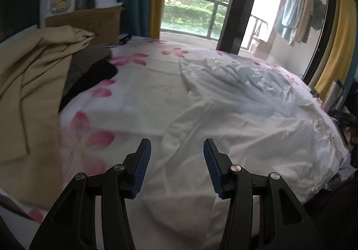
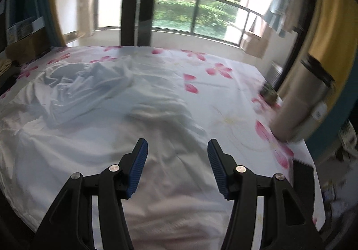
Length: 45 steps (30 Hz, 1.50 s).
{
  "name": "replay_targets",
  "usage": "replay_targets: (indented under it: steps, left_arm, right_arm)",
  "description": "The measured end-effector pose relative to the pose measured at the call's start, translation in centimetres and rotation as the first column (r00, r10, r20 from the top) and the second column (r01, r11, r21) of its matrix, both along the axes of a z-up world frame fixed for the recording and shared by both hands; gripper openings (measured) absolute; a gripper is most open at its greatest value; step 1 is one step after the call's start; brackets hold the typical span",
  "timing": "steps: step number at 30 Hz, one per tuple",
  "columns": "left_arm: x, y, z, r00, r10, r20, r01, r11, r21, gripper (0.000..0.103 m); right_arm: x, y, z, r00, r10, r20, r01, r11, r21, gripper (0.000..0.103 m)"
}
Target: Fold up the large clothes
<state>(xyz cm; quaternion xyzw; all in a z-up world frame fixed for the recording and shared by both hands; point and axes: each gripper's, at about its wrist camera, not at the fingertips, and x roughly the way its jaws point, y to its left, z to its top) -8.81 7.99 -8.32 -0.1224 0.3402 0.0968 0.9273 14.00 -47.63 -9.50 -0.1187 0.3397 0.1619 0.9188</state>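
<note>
A large white garment lies spread and crumpled on a bed with a white sheet printed with pink flowers. Its far part is bunched and looks pale blue. My left gripper is open and empty above the garment's near left edge. In the right wrist view the same garment covers the left and middle of the bed. My right gripper is open and empty above the garment's near part.
A tan cloth and dark clothes are piled at the bed's left. A cardboard box stands behind them. A steel flask stands at the bed's right edge. A window and balcony rail lie beyond the bed.
</note>
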Motion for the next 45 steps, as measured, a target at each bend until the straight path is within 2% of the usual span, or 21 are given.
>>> replay_targets:
  steps: [9,15,17,19,25,31,33,34,35,39,40,41,42,43,45]
  left_arm:
    - [-1.5,-1.7,-0.6,0.999,-0.008,-0.034,0.008,1.0,-0.005,0.057]
    - [-1.6,-2.5,-1.7,0.993,0.008,-0.114,-0.001,0.998,0.056,0.057]
    - [-1.7,-2.5,-2.1,0.99,0.013,-0.14,-0.003,0.997,0.078,0.057]
    - [-2.0,-2.6,-2.1,0.987,0.017,-0.158,0.002,0.993,0.121,0.058]
    - [-2.6,-2.4,-2.0,0.985,0.035,-0.17,-0.016,0.993,0.115,0.058]
    - [-2.8,-2.7,-2.0,0.982,0.054,-0.181,-0.031,0.992,0.126,0.058]
    - [-2.8,-2.7,-1.9,0.984,0.021,-0.175,-0.001,0.994,0.114,0.043]
    - [-2.7,-2.7,-1.8,0.984,0.007,-0.176,0.013,0.994,0.113,0.024]
    - [-2.6,-2.8,-1.6,0.983,0.001,-0.182,0.023,0.992,0.125,0.011]
    - [-2.8,-2.4,-1.3,0.985,-0.01,-0.173,0.032,0.991,0.13,0.01]
    - [-2.9,-2.2,-1.2,0.986,-0.009,-0.167,0.03,0.991,0.128,0.009]
    - [-2.9,-2.1,-1.0,0.987,-0.006,-0.16,0.027,0.991,0.129,0.009]
    - [-3.0,-1.9,-0.7,0.989,-0.002,-0.15,0.022,0.991,0.132,0.009]
    - [-3.1,-1.8,-0.5,0.99,0.001,-0.141,0.018,0.991,0.135,0.008]
    - [-3.3,-1.2,0.0,0.992,0.016,-0.124,0.002,0.99,0.144,0.008]
  right_arm:
    - [-1.3,-3.5,-1.4,0.994,-0.102,-0.024,0.103,0.995,0.012,0.056]
    - [-1.9,-6.2,-1.5,0.983,-0.183,-0.025,0.183,0.983,0.025,0.056]
    - [-2.1,-7.0,-1.5,0.979,-0.201,-0.03,0.202,0.979,0.031,0.06]
    - [-2.1,-7.5,-2.0,0.977,-0.21,-0.047,0.212,0.977,0.028,0.061]
    - [-2.4,-7.6,-4.4,0.973,-0.196,-0.12,0.2,0.979,0.026,0.062]
    - [-3.8,-8.3,-5.2,0.971,-0.196,-0.138,0.207,0.976,0.064,0.061]
    - [-4.4,-8.4,-5.2,0.973,-0.18,-0.144,0.191,0.979,0.069,0.06]
    - [-4.6,-8.4,-5.1,0.975,-0.166,-0.149,0.178,0.982,0.068,0.059]
    - [-4.7,-8.3,-5.1,0.976,-0.161,-0.15,0.171,0.983,0.06,0.059]
    - [-5.2,-9.1,-3.6,0.977,-0.192,-0.094,0.198,0.978,0.059,0.059]
    - [-5.2,-9.1,-3.3,0.978,-0.194,-0.08,0.198,0.979,0.052,0.047]
    - [-5.1,-9.0,-3.3,0.979,-0.19,-0.078,0.193,0.98,0.037,0.023]
    - [-4.9,-8.7,-3.6,0.977,-0.193,-0.087,0.194,0.981,-0.001,0.011]
    - [-4.7,-8.5,-4.0,0.975,-0.2,-0.094,0.198,0.98,-0.031,0.002]
    - [-4.8,-8.9,-4.3,0.97,-0.228,-0.085,0.224,0.973,-0.052,0.002]
